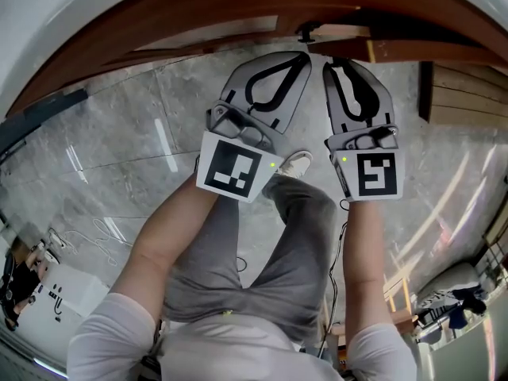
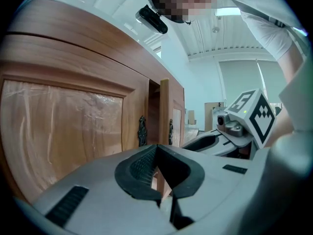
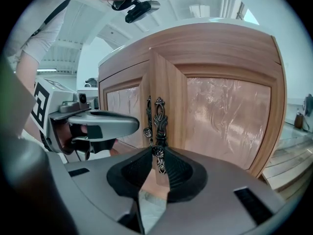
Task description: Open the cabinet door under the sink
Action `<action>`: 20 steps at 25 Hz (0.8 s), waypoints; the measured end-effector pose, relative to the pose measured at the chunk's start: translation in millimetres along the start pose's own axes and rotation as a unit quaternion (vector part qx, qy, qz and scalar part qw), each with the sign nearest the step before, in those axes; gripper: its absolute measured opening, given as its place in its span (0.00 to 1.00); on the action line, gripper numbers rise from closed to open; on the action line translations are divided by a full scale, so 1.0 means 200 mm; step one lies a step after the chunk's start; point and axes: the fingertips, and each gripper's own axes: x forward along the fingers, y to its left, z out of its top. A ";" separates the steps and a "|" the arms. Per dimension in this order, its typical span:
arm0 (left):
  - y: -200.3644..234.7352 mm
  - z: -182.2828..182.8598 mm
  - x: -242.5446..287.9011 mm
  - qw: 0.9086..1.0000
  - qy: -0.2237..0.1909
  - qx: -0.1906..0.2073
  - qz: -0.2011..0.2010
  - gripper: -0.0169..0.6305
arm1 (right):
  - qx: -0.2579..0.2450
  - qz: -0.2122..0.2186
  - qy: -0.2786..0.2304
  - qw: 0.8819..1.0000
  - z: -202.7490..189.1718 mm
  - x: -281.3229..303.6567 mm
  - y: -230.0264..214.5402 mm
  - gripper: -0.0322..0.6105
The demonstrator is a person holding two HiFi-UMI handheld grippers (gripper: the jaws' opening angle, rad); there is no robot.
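Observation:
The wooden cabinet point(image 3: 230, 116) under the white counter point(image 1: 48, 22) has two doors with ornate dark metal handles. The right door point(image 3: 168, 92) stands slightly ajar, its edge sticking out from the left door point(image 2: 63, 126). My right gripper point(image 3: 156, 150) is shut on the knob of that door's handle point(image 3: 159, 115); in the head view its tips point(image 1: 328, 63) sit just below the cabinet front. My left gripper point(image 1: 304, 56) hangs beside it, shut on nothing, a little short of the doors point(image 2: 157, 148). The left door's handle point(image 2: 142, 130) is untouched.
Grey stone floor point(image 1: 119, 133) runs under the cabinet. The person's legs and a white shoe point(image 1: 295, 163) stand right behind the grippers. Wooden boards point(image 1: 464, 94) lie at the right, and cables point(image 1: 87, 236) and small gear at the left.

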 end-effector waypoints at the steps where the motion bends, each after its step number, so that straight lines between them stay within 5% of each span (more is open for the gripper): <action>1: -0.01 0.02 0.01 1.000 -0.005 0.001 0.000 0.04 | 0.000 0.000 0.000 1.000 0.00 -0.02 0.00 0.20; 20: 0.00 0.00 0.17 0.999 -0.030 0.040 -0.014 0.04 | 0.006 0.017 -0.018 1.000 -0.06 -0.06 0.00 0.19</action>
